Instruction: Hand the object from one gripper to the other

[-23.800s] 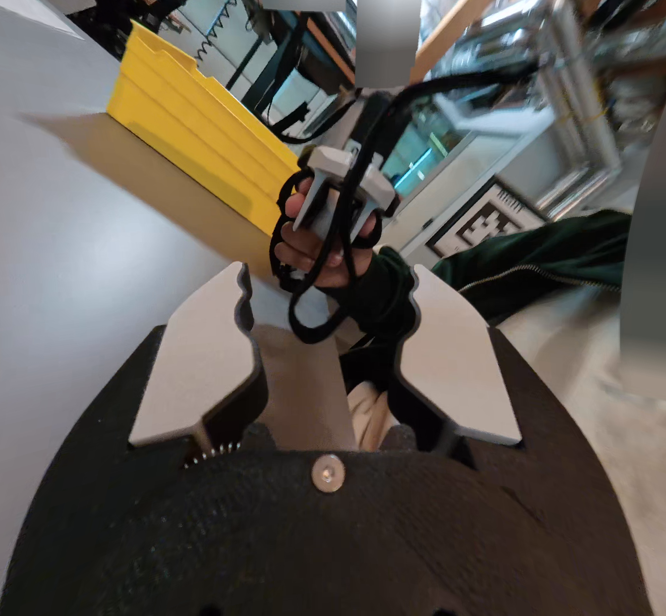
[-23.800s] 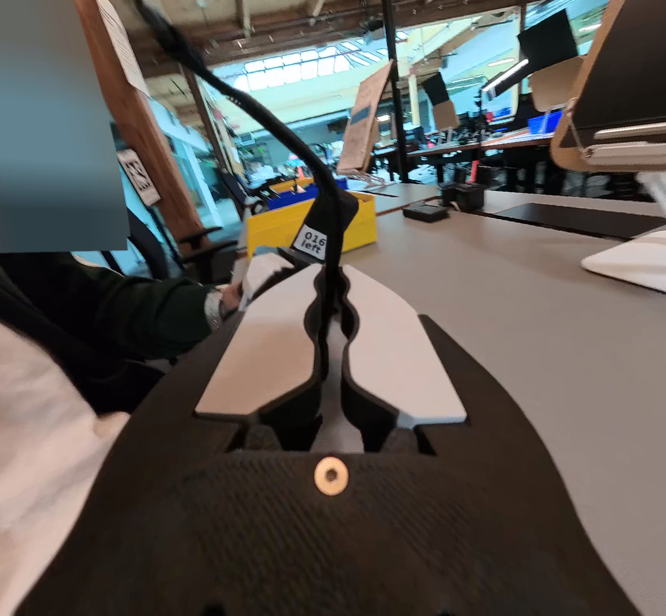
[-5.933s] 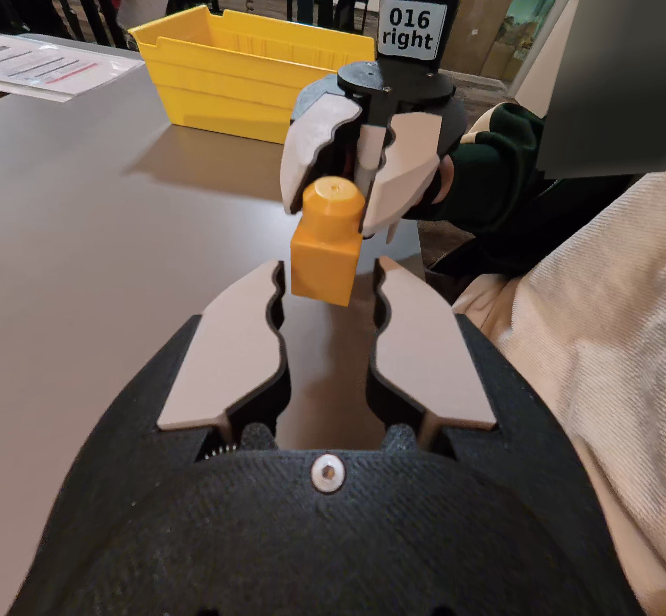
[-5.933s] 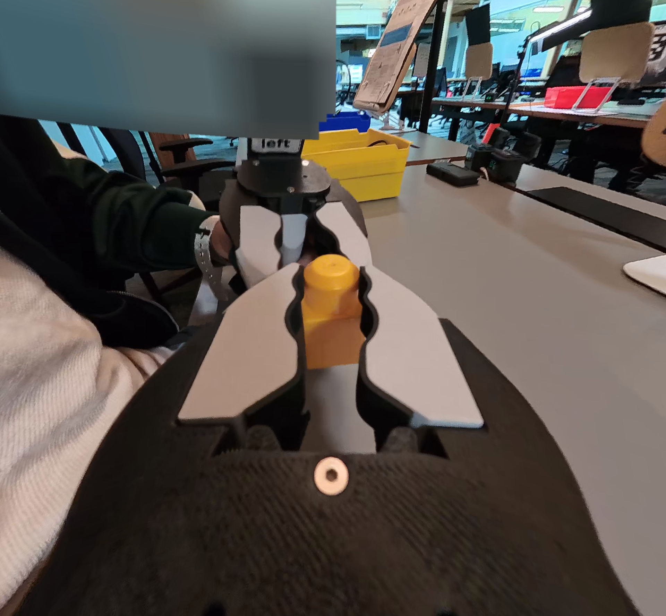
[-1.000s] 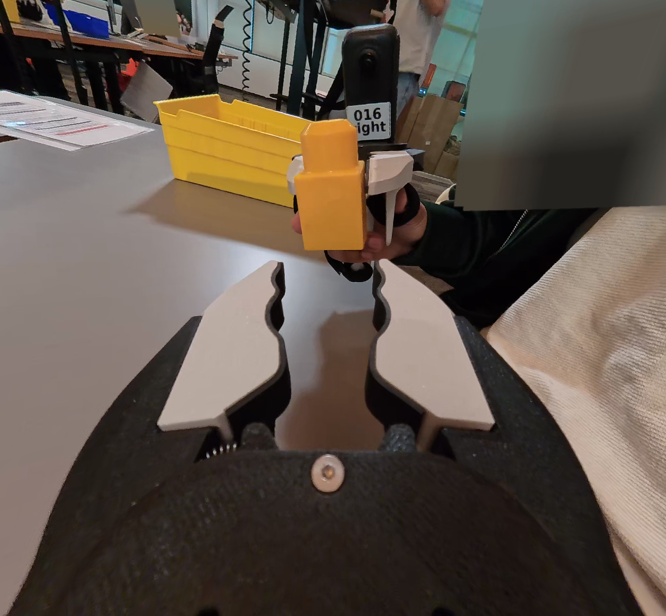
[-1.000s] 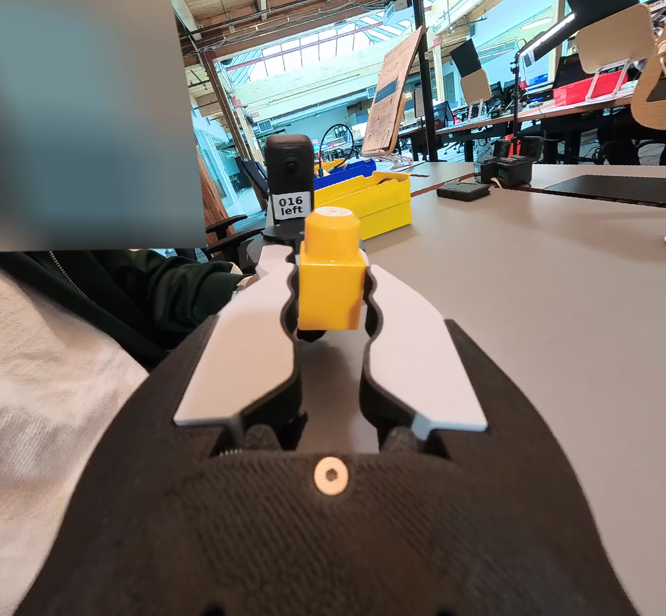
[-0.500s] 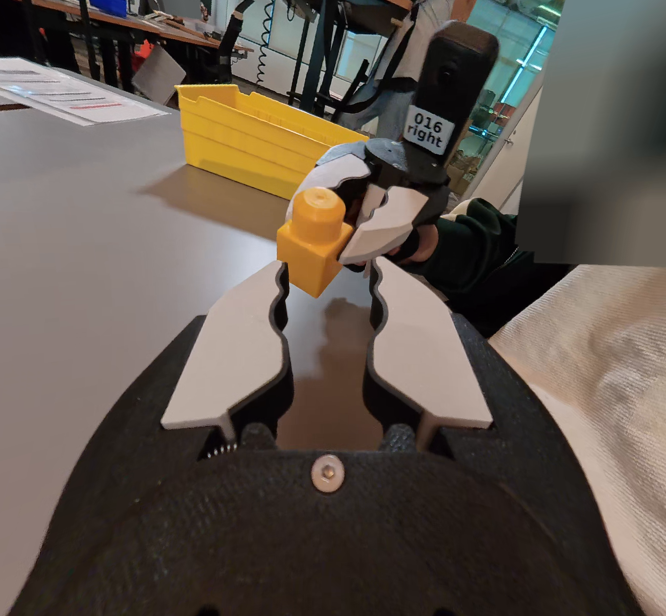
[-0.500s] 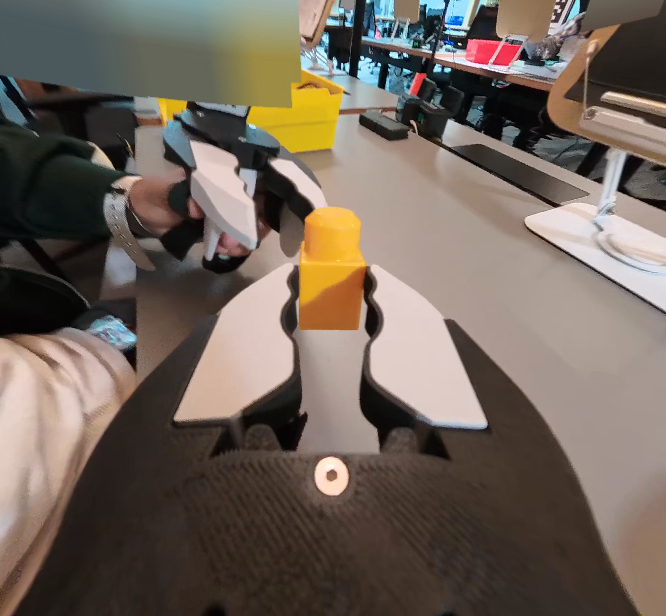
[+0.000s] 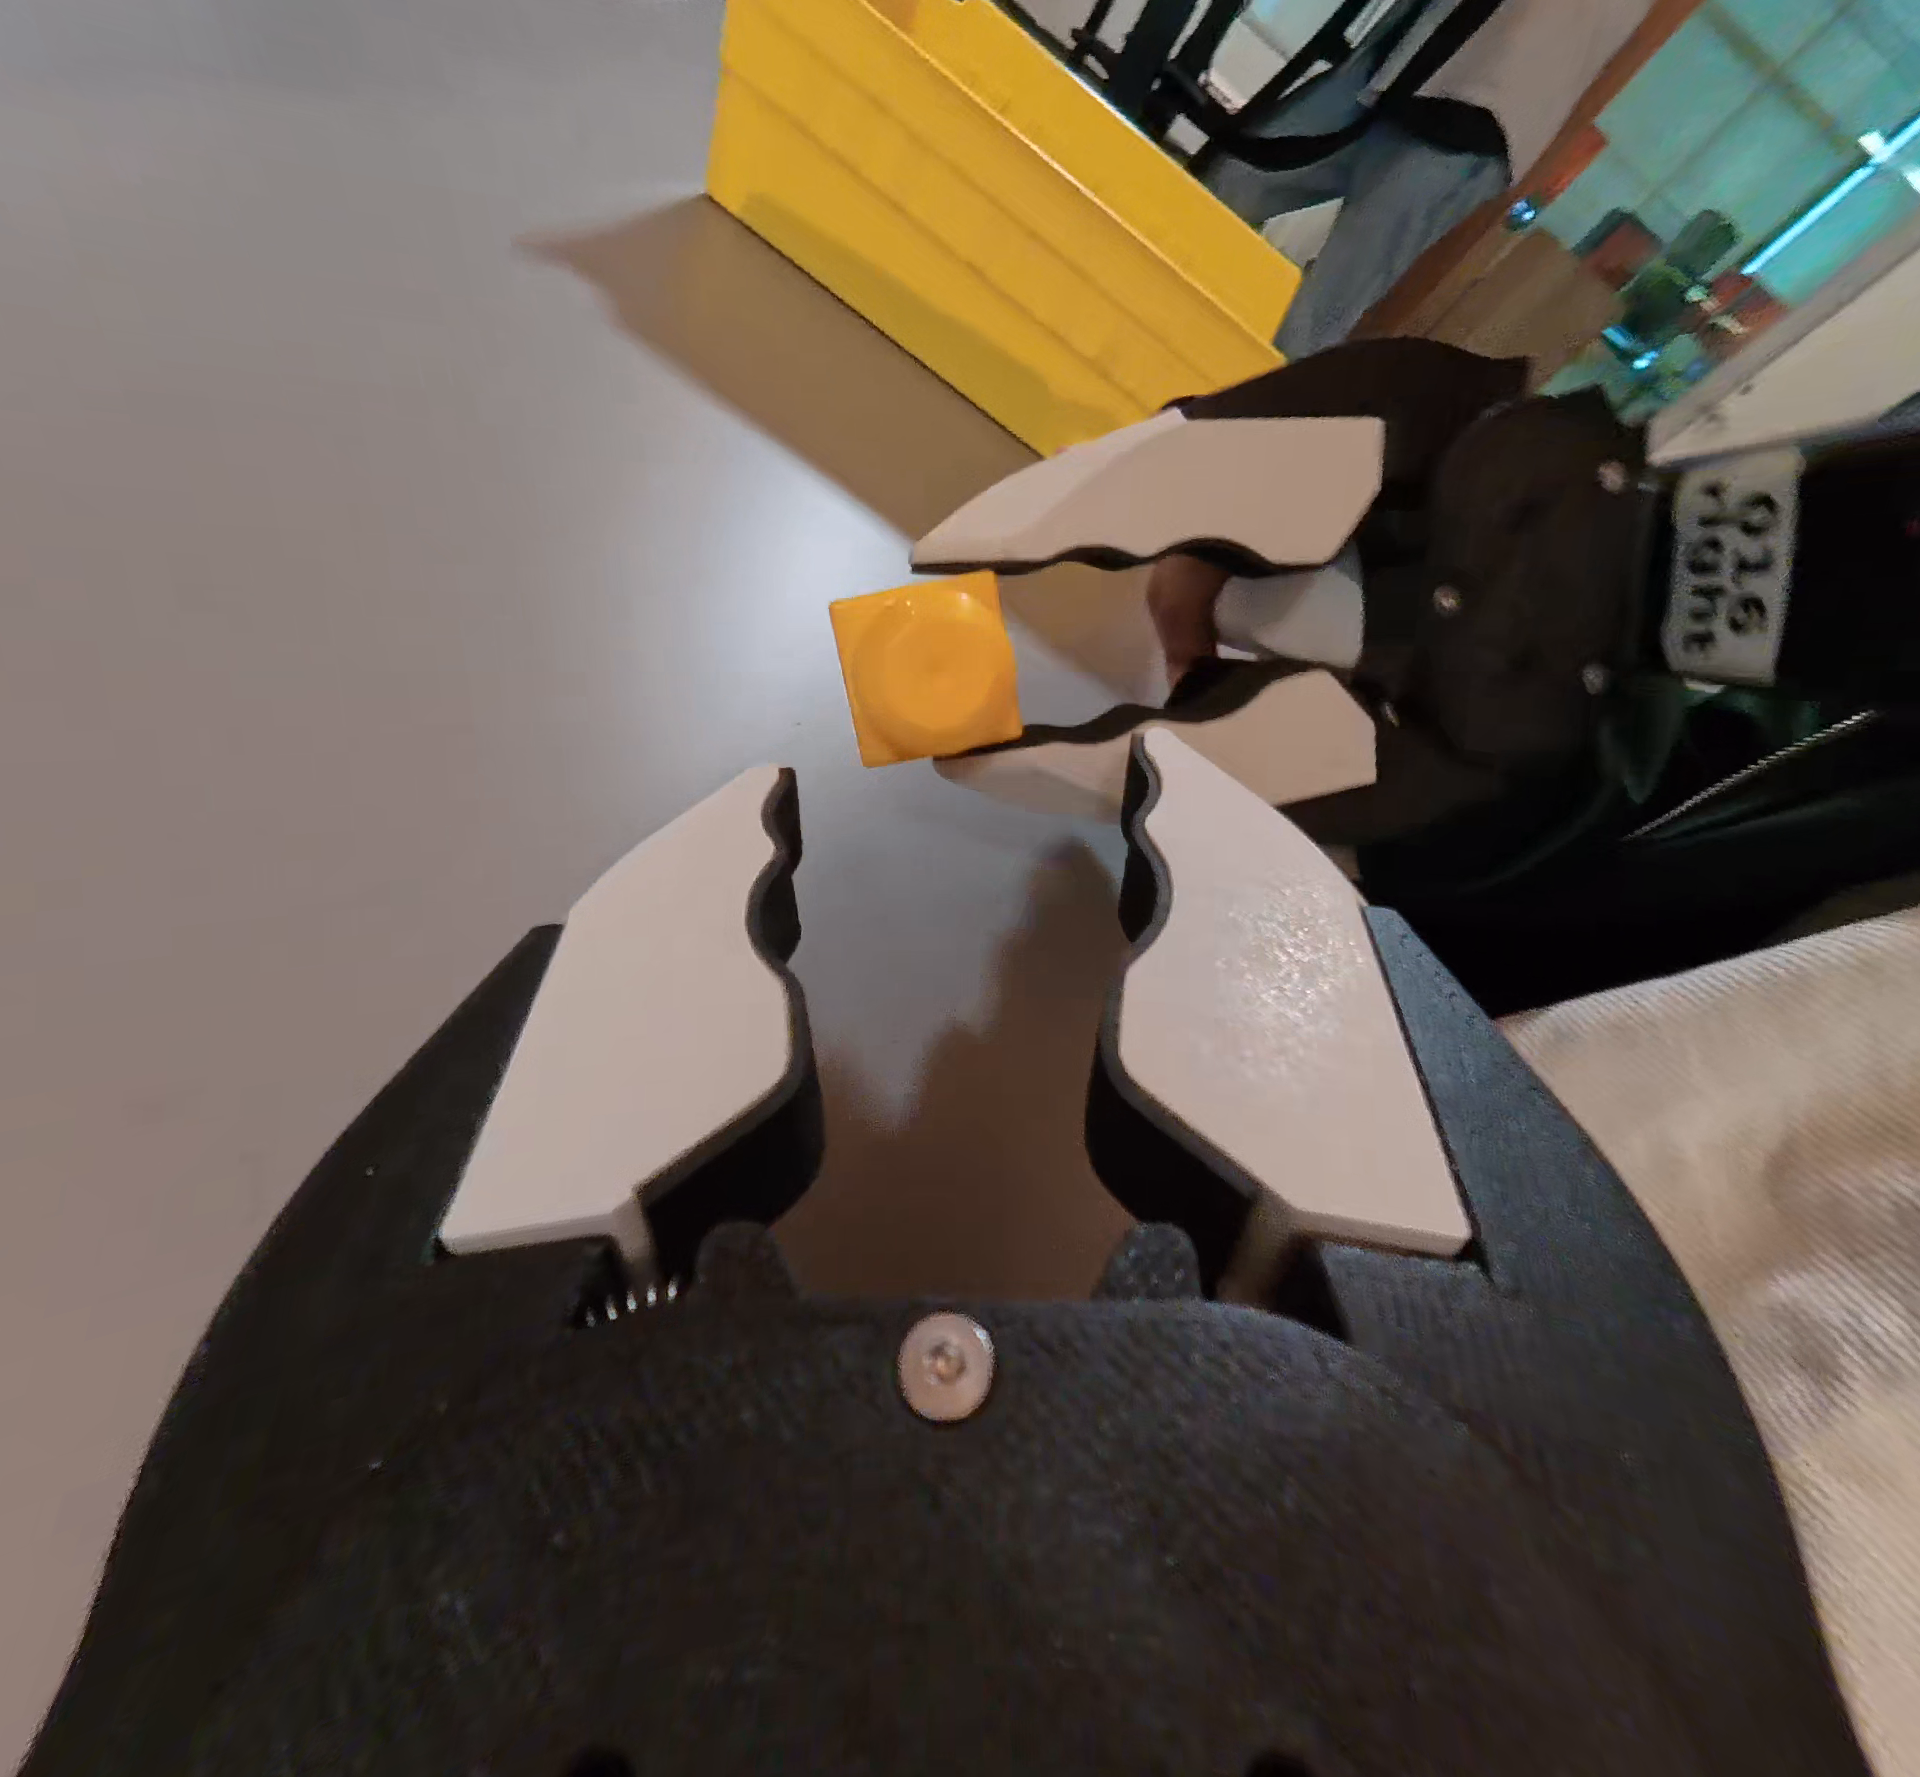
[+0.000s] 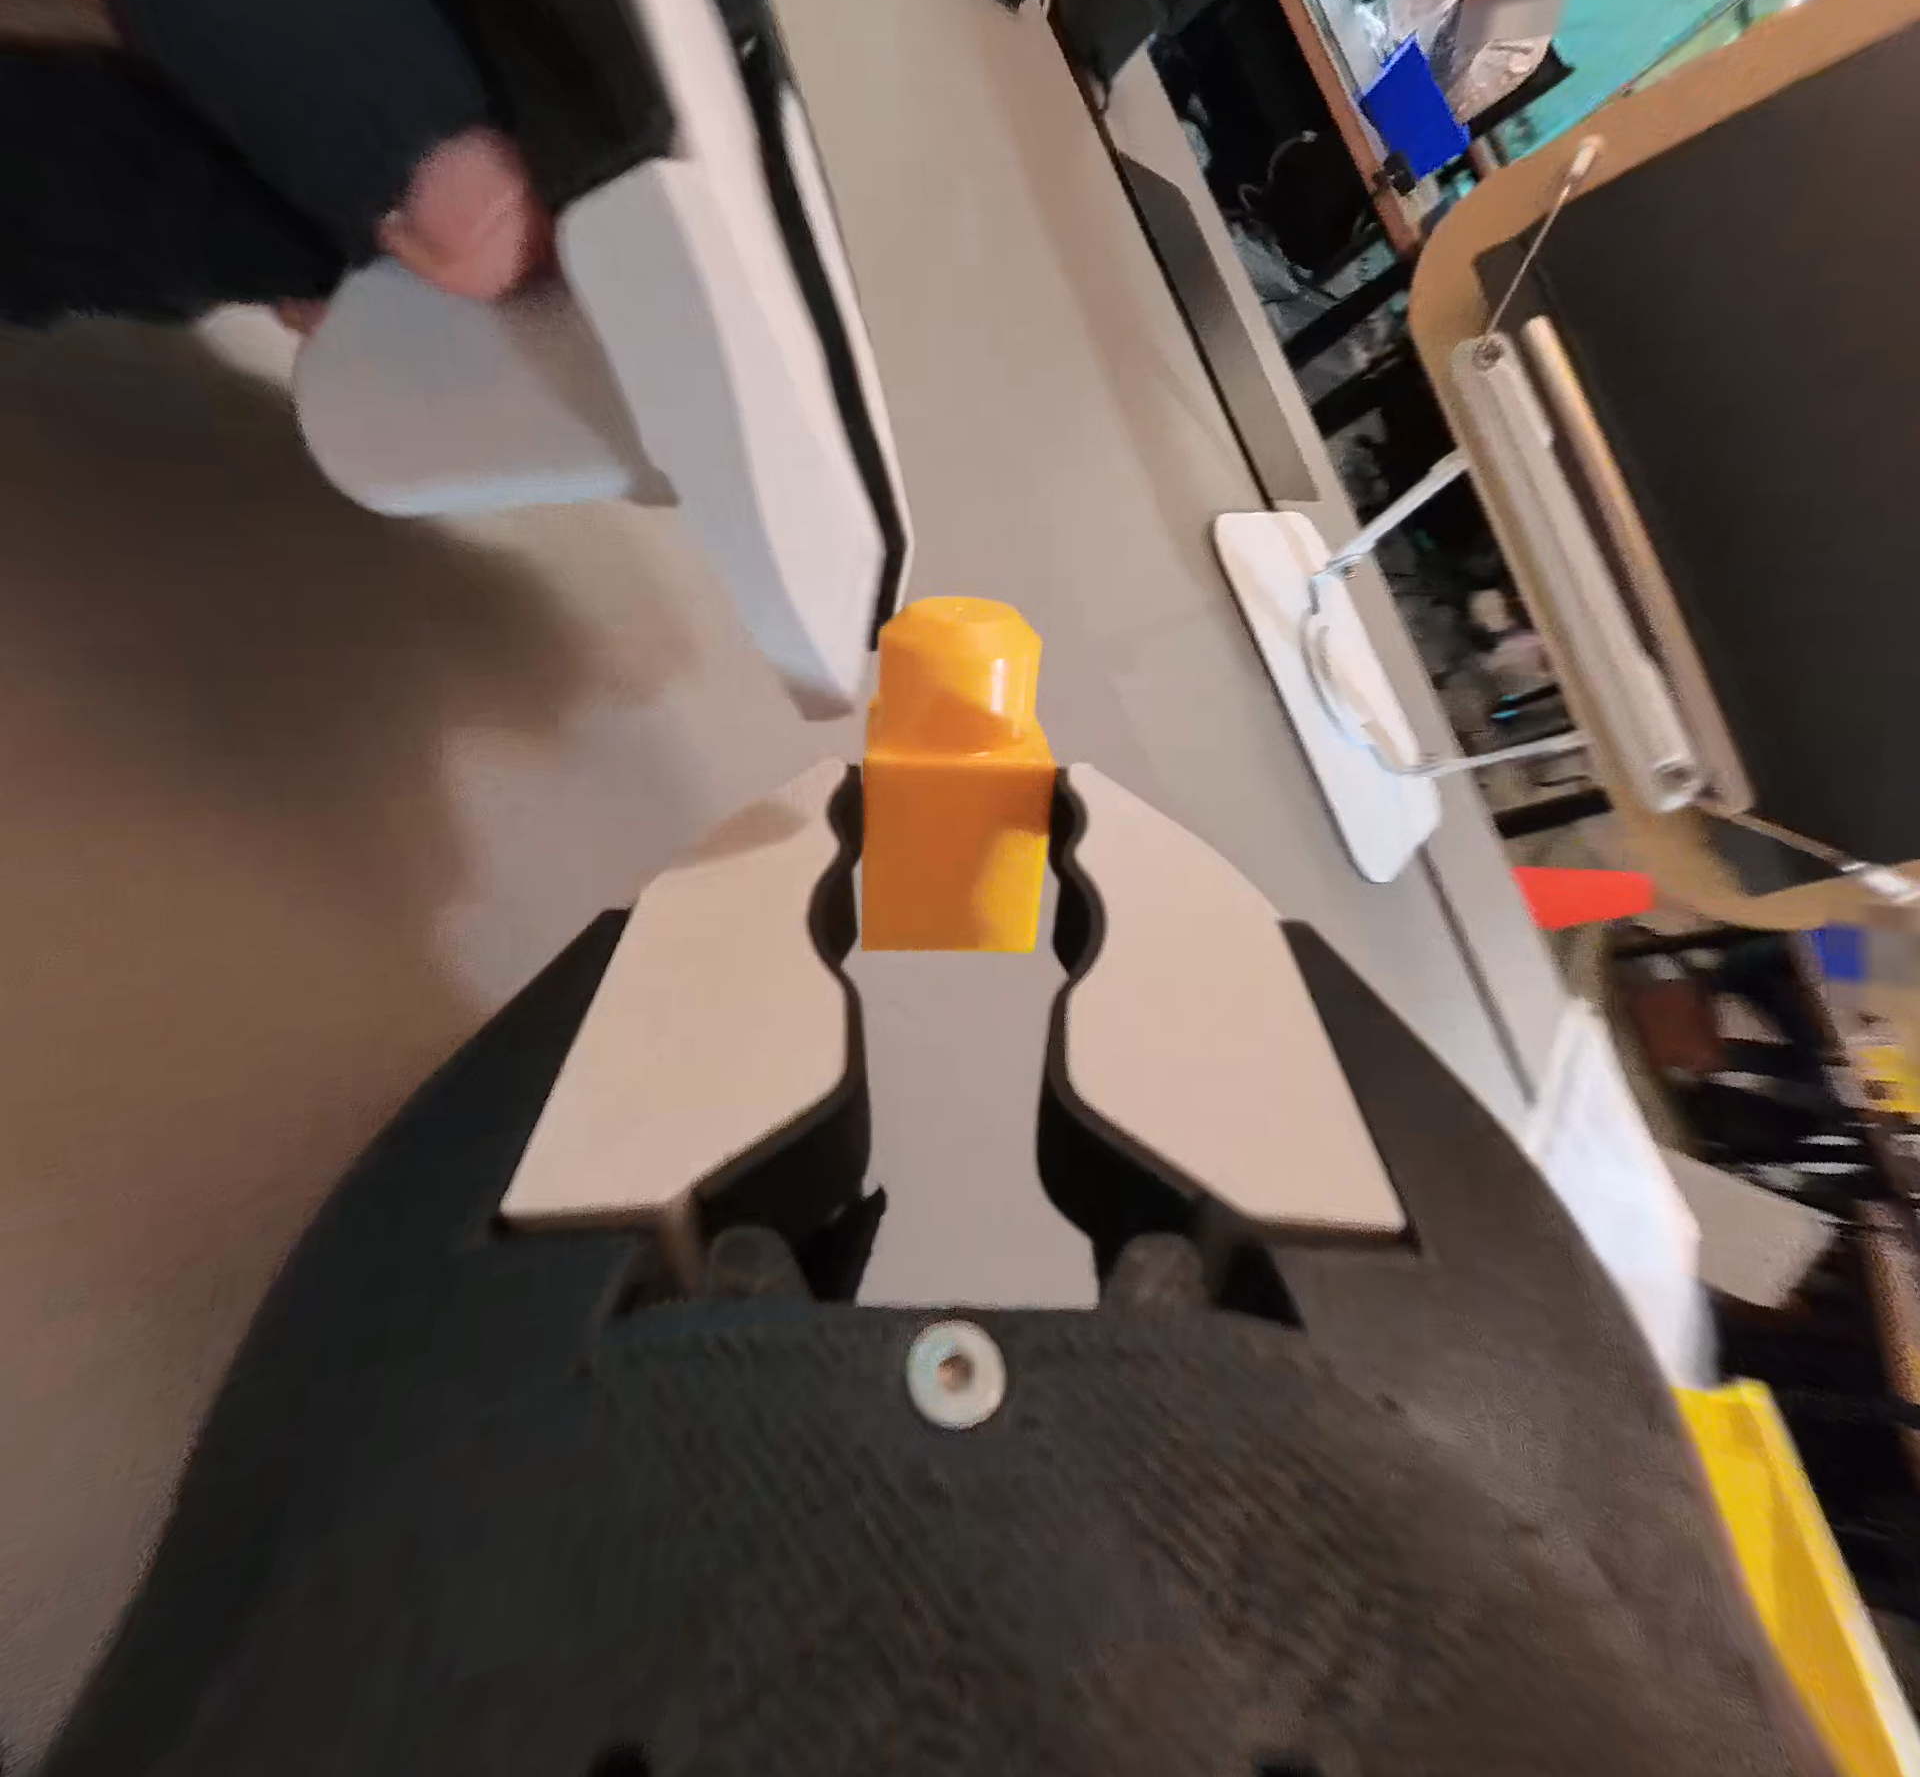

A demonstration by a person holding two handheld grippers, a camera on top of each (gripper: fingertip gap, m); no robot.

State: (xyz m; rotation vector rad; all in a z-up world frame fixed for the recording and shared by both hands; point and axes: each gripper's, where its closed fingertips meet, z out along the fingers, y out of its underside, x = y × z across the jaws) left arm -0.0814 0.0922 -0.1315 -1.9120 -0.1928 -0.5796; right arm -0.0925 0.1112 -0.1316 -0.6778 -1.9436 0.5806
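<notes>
Bright indoor light, motion blur, wide-angle distortion.

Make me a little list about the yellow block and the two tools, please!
block: yellow block with one round stud on top
held by: right tool, shut on the block's sides
stud points: toward the left tool
left tool: open, empty, just short of the block
touching yet: no, a gap shows
nearby: yellow bin on the grey table
handover: not yet done

Likely a shared workshop or lab | grey worktable | yellow parts bin | benches beyond, blurred
</notes>
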